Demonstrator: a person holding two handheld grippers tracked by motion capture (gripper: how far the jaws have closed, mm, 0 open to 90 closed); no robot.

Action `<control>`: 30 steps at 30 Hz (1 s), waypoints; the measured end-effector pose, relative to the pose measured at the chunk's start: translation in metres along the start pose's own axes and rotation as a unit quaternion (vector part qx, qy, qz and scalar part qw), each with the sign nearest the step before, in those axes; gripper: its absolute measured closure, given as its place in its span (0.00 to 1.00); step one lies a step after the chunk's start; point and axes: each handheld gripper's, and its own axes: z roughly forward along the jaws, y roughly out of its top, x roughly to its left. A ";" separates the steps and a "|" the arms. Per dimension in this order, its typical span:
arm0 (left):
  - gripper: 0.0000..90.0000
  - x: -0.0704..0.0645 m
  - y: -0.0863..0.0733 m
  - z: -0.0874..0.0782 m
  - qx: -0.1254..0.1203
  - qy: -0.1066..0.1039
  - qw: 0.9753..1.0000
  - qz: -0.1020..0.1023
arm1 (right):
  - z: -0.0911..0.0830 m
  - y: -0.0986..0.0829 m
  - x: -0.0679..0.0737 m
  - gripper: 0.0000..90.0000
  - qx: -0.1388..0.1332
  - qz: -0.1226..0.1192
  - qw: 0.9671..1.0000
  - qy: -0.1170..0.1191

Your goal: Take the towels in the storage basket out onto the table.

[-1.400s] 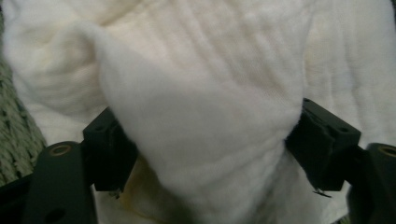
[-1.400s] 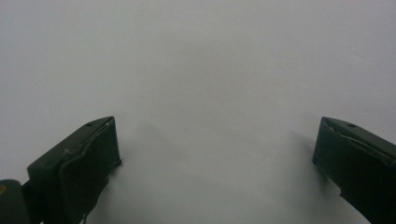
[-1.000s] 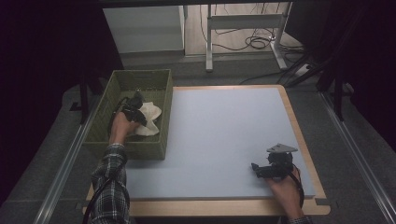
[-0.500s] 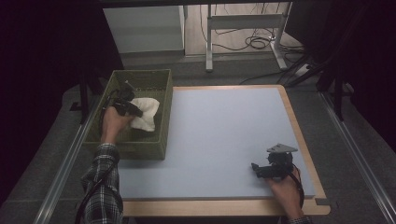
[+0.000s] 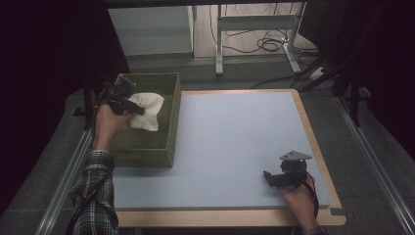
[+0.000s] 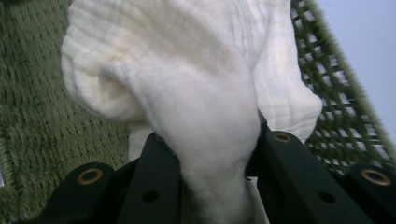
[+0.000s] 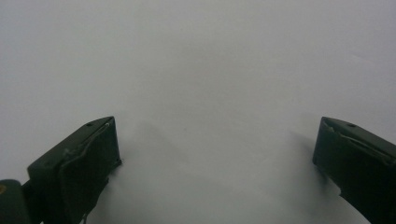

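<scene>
A white cloth (image 5: 147,110) hangs above the green woven basket (image 5: 166,147) at the table's left side. My left gripper (image 5: 139,110) is shut on the cloth and holds it over the basket's far half. In the left gripper view the white cloth (image 6: 196,88) bunches between the two black jaws, with the basket (image 6: 42,121) weave behind it. My right gripper (image 5: 268,177) rests low near the table's front right corner, open. In the right gripper view its jaws stand wide apart over bare blue-grey table (image 7: 210,70), with nothing between them.
The blue-grey table top (image 5: 235,142) has a wooden rim (image 5: 225,218) along its front and right edges. Behind the table stand a white cabinet (image 5: 151,29) and a metal frame with cables (image 5: 264,44) on the floor. Dark curtains flank both sides.
My left gripper has lifted the white cloth up and moved it towards the basket's far end. The right gripper has stayed in place.
</scene>
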 end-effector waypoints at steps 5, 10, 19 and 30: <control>0.83 -0.011 0.004 -0.014 -0.011 -0.006 1.000 0.016 | 0.000 0.000 0.000 0.01 0.000 0.000 1.000 0.000; 0.83 -0.023 0.010 -0.022 -0.016 -0.012 0.999 0.027 | 0.000 0.000 0.000 0.01 0.000 0.000 1.000 0.000; 0.83 -0.042 0.019 -0.033 -0.030 -0.021 0.998 0.049 | 0.000 0.000 0.000 0.01 0.000 0.000 1.000 0.000; 0.83 -0.075 0.031 -0.033 -0.036 -0.040 0.995 0.083 | 0.000 0.000 0.000 0.01 0.000 0.000 1.000 0.000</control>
